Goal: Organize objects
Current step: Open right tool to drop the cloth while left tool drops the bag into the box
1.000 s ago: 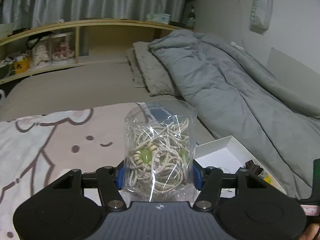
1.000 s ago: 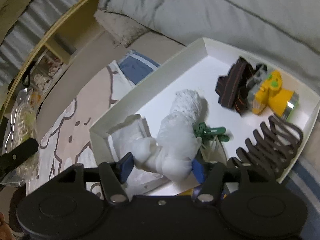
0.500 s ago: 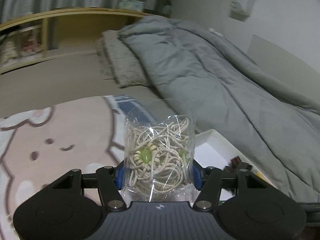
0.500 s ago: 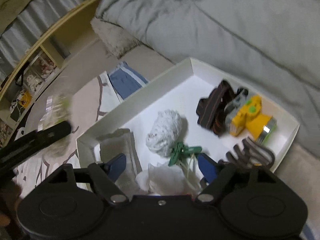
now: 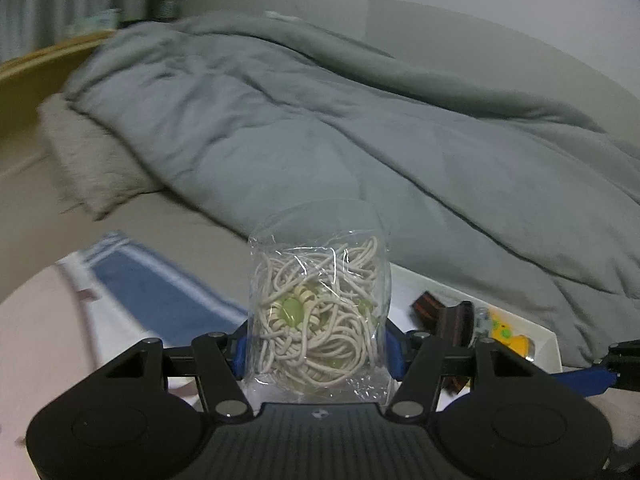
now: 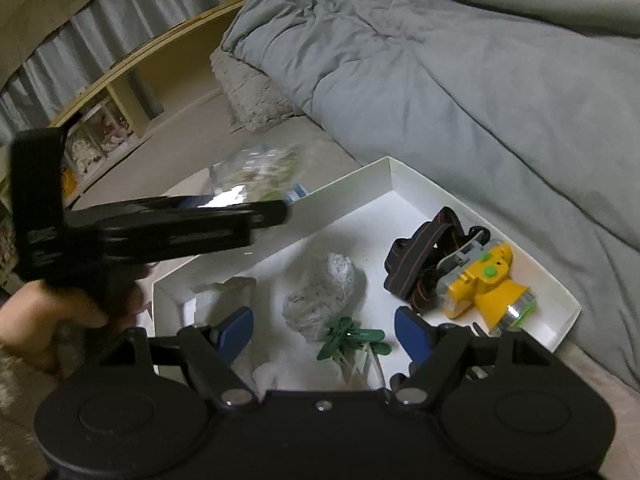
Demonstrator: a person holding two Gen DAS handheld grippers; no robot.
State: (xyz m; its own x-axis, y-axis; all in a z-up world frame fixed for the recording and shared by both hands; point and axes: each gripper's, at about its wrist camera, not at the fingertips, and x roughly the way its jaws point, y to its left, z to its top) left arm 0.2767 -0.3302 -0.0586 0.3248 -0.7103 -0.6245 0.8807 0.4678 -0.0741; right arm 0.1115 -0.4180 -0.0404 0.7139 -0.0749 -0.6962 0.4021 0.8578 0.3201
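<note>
Pinching a clear bag of cord [image 5: 320,312], left claw [image 5: 316,350], right claw [image 6: 324,330] spread empty, only its view showing green clips [image 6: 352,340] in white box [image 6: 460,196]

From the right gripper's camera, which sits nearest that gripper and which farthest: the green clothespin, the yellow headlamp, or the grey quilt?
1. Green clothespin: in the white box, just ahead of the open right gripper, between its blue fingertips.
2. Yellow headlamp: further in, on the box's right side.
3. Grey quilt: beyond the box, upper right.
</note>
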